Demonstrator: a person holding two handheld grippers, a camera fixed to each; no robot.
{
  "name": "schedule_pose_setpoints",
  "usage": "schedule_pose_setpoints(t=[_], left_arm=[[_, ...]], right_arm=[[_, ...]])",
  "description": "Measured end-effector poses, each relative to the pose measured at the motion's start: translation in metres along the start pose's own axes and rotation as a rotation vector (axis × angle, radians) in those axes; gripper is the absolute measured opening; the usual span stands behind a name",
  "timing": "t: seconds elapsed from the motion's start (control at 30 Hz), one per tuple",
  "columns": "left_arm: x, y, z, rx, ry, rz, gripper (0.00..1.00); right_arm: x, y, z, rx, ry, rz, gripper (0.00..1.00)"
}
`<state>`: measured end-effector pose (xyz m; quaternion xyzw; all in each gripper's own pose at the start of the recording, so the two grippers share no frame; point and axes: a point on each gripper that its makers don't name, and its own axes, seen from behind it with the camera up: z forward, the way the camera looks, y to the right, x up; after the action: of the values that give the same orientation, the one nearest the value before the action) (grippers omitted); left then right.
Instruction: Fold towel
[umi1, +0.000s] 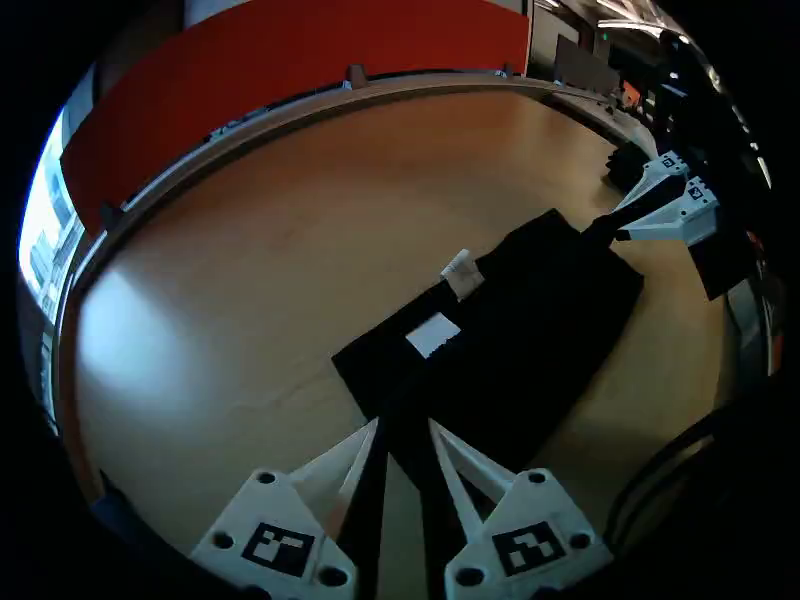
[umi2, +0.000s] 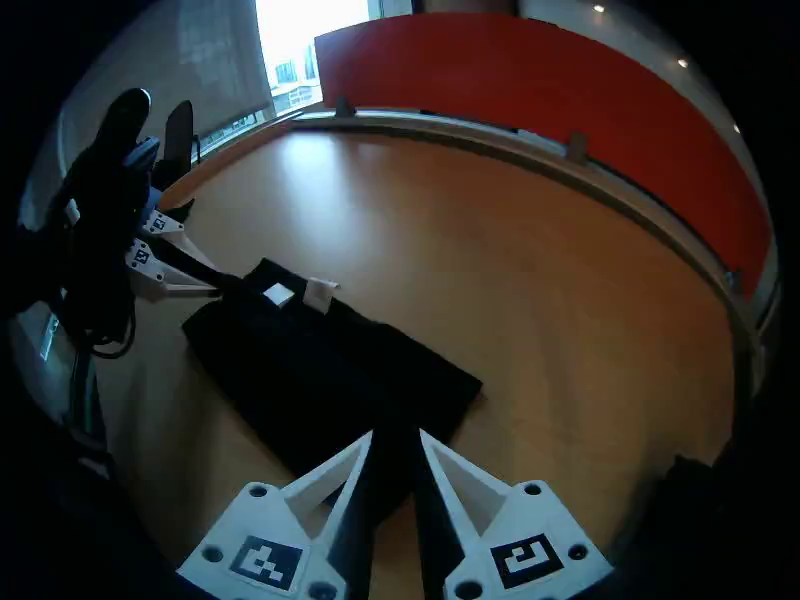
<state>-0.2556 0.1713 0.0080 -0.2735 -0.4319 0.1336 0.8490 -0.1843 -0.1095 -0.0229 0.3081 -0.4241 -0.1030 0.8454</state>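
Note:
A black towel (umi1: 530, 330) lies folded into a long rectangle on the wooden table (umi1: 280, 260), with two white tags (umi1: 433, 334) showing on its near half. In the left gripper view my left gripper (umi1: 403, 428) is shut on the towel's near end. My right gripper (umi1: 615, 228) pinches the far end. The right gripper view shows the same towel (umi2: 330, 370) from the other end. There, my right gripper (umi2: 395, 437) holds dark cloth between its fingers. The left gripper (umi2: 218, 285) grips the far corner beside the tags (umi2: 279, 293).
A red partition (umi1: 300, 70) runs along the table's far curved edge (umi2: 560, 150). A person's dark sleeve and cables (umi2: 90, 230) sit behind the left gripper. Bright windows (umi2: 300, 60) lie beyond. Bare wood (umi2: 560, 300) surrounds the towel.

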Motion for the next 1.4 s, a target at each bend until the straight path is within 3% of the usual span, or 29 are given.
schedule_pose_setpoints(t=[0.17, 0.37, 0.73, 1.0, 1.23, 1.4], left_arm=[[-0.002, -0.006, 0.008, 0.021, -0.012, 0.01, 0.38], [0.0, -0.014, 0.015, 0.048, -0.014, 0.029, 0.51], [0.009, -0.029, 0.016, 0.095, -0.012, 0.081, 0.66], [0.022, -0.046, 0.015, 0.14, -0.003, 0.094, 0.8], [0.032, -0.062, 0.009, 0.184, 0.019, 0.072, 0.88], [0.032, -0.068, 0.003, 0.192, 0.024, 0.039, 0.93]], right_arm=[[0.0, 0.005, 0.008, -0.014, -0.005, 0.002, 0.21], [-0.002, 0.013, 0.017, -0.041, -0.016, -0.003, 0.31], [0.0, 0.029, 0.028, -0.093, -0.025, -0.016, 0.45], [0.013, 0.041, 0.031, -0.125, -0.014, -0.021, 0.46], [0.022, 0.055, 0.029, -0.168, -0.006, -0.024, 0.46], [0.025, 0.054, 0.024, -0.169, 0.008, -0.021, 0.69]])
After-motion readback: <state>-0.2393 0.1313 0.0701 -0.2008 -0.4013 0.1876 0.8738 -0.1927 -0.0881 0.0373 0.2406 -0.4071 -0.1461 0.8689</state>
